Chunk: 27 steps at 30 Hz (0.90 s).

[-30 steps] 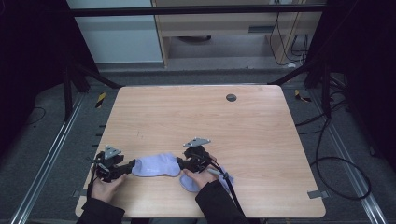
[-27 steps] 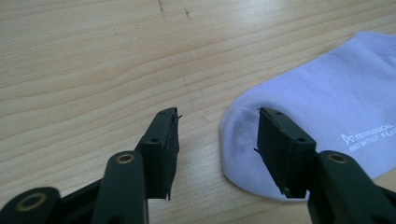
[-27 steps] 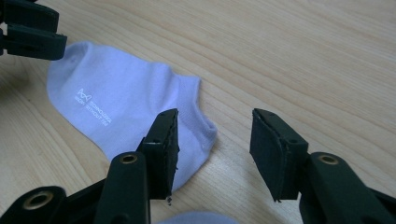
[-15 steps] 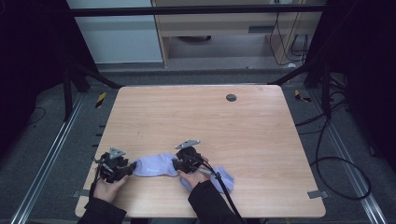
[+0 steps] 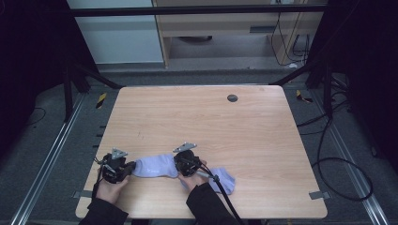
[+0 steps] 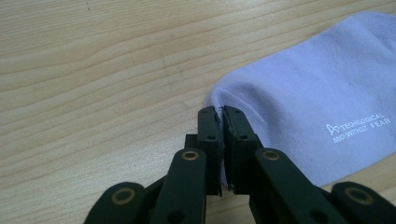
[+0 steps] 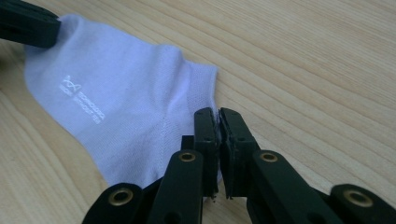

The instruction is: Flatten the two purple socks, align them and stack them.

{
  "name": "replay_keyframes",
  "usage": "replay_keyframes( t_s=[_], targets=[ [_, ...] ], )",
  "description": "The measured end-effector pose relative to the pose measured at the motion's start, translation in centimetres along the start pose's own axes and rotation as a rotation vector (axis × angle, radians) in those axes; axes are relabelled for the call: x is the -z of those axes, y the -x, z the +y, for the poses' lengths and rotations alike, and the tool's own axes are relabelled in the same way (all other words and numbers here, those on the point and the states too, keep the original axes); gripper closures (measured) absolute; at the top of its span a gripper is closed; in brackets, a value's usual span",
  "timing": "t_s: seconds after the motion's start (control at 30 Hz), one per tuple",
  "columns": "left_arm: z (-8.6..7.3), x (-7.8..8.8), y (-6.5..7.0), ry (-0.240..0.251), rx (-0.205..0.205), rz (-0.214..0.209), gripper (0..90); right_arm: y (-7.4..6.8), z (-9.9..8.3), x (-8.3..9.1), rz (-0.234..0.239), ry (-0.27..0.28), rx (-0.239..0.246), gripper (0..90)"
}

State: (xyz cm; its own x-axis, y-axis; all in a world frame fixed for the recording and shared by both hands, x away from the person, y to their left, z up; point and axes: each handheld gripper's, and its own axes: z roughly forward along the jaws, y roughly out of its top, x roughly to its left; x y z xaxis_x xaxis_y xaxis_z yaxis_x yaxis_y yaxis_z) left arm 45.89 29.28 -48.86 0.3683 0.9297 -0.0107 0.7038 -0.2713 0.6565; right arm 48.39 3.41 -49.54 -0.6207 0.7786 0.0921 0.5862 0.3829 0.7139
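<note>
You have one lilac sock (image 5: 155, 167) pinched at both ends, stretched flat near the counter's (image 5: 197, 117) front-left edge. Left gripper (image 6: 219, 114) jaws clamped on the toe end, right gripper (image 7: 217, 116) jaws clamped on the cuff. Second sock (image 5: 224, 179) lies just right of your right hand, untouched; pairing or folding looks undone. Fabric: thin soft knit, white printed logo. Counter: smooth pale woodgrain.

Left gripper (image 5: 127, 167) jaws seemingly clamped, right gripper (image 5: 179, 163) pinched closed, hands low
</note>
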Motion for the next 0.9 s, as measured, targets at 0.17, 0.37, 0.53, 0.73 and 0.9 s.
replay_keyframes(
  t_s=[0.17, 0.37, 0.53, 0.73, 0.9],
  targets=[
    [0.1, 0.9, 0.0, 0.04, 0.023, -0.019, 86.2, 0.2, 0.3, 1.0, 0.027, 0.04, -0.017, 86.8],
    [0.6, 2.1, 0.6, 0.087, 0.03, -0.056, 86.3, 0.7, 1.0, 3.0, 0.05, 0.08, -0.025, 86.8],
    [1.2, 3.0, 1.9, 0.117, 0.025, -0.095, 86.3, 1.4, 1.1, 5.0, 0.055, 0.099, -0.016, 86.9],
    [2.2, 3.8, 4.3, 0.148, -0.008, -0.134, 86.3, 2.8, 0.5, 7.3, 0.051, 0.096, -0.014, 86.9],
    [2.8, 3.8, 6.3, 0.151, -0.043, -0.162, 86.3, 4.2, -0.1, 9.0, 0.036, 0.097, -0.022, 86.9]
  ],
)
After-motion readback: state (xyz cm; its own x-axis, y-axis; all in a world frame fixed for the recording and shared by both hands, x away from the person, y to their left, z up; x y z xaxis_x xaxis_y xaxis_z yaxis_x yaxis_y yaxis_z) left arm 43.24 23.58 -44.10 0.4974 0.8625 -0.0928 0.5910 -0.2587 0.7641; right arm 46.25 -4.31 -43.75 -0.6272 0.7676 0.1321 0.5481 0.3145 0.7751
